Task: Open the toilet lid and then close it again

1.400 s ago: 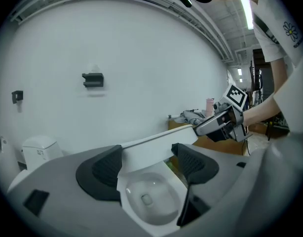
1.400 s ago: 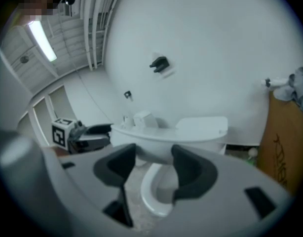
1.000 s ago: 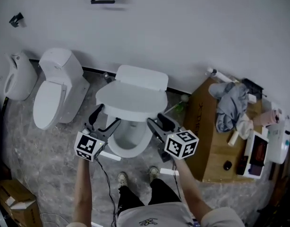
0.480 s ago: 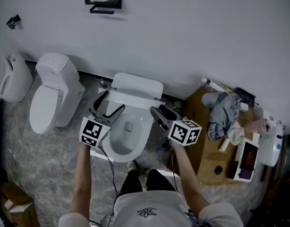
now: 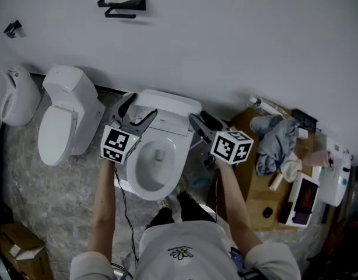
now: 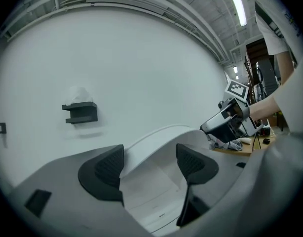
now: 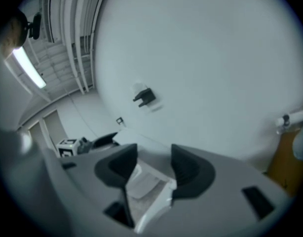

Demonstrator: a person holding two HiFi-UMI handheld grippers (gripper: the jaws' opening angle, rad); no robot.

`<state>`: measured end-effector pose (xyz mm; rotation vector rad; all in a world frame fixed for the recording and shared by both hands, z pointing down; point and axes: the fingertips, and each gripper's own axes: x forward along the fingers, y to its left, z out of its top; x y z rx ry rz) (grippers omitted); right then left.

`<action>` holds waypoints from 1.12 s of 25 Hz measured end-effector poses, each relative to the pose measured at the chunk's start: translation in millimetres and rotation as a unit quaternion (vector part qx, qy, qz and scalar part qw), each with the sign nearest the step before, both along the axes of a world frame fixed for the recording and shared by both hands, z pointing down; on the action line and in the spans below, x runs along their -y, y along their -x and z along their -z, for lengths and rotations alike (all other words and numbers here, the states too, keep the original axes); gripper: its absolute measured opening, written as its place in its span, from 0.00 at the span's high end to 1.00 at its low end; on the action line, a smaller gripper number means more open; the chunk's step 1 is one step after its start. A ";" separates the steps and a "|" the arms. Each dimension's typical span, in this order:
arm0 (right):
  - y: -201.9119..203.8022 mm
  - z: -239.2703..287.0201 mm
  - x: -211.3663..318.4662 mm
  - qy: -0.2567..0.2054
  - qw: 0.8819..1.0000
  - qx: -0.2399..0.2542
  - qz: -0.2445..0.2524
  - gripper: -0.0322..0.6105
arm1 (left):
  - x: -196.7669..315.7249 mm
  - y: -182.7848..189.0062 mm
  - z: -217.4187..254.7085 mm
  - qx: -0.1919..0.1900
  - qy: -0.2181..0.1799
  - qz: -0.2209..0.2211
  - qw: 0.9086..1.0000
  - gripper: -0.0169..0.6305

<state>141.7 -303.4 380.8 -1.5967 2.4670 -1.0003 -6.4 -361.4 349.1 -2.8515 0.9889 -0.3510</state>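
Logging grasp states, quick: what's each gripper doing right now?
Left gripper: open, lid edge between its fingers.
Right gripper: open, lid edge between its fingers.

Head view: camera above the person, facing steeply down, distant enough to take in the whole toilet (image 5: 176, 167), both arms and the wall. Left gripper view sits low and close against the raised lid (image 6: 151, 142), facing the white wall; right gripper view does likewise from the opposite side, strongly tilted. All three share the lid and the black wall bracket (image 5: 122, 4); each gripper view also catches the other gripper, the right gripper (image 6: 210, 127) and the left gripper (image 7: 109, 138) respectively.
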 end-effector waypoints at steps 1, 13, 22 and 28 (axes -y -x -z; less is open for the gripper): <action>-1.2 2.7 5.9 -0.003 1.000 -0.002 0.002 0.59 | 6.4 -3.0 0.7 0.004 0.000 0.002 1.000 0.43; -36.2 15.9 80.8 -0.023 0.999 -0.005 -0.032 0.66 | 86.1 -39.7 3.2 0.032 0.007 0.009 0.999 0.43; -59.7 16.5 126.5 -0.020 0.998 -0.036 -0.053 0.65 | 134.8 -63.0 4.2 0.030 0.027 0.009 0.999 0.43; -66.5 16.7 142.3 -0.018 0.997 -0.033 -0.063 0.65 | 151.6 -70.9 2.4 0.027 0.036 0.018 0.999 0.43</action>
